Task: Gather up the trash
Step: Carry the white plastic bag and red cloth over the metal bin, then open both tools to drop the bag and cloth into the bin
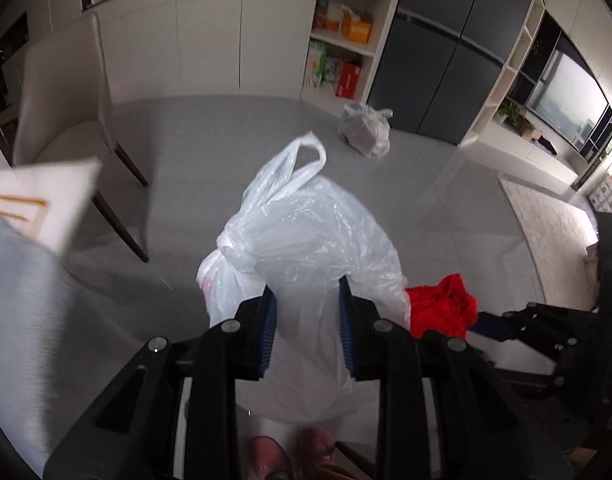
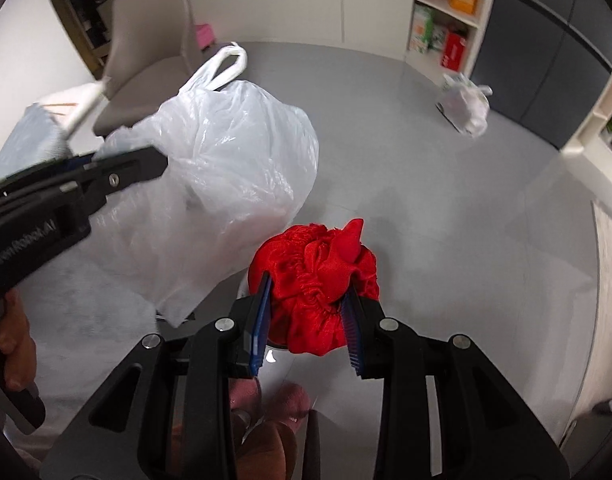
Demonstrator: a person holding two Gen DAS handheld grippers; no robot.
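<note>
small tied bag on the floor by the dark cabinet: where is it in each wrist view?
Left wrist: small tied bag sits upper centre-right on the grey floor, below the open shelves.
Right wrist: same bag sits upper right, nearer the frame edge.
Shared landmark: the red box on the bottom shelf, just up-left of it.

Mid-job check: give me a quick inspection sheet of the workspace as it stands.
Surface: grey floor, glossy.
Job's things: white plastic bag in left tongs; red bag in right tongs; third tied bag on the floor by the shelves.
Clutter: nothing seen.
Grippers: both tongs closed on their bags.
Cables: nothing seen.
Surroundings: beige chair, open shelving with boxes, dark cabinet doors.
</note>
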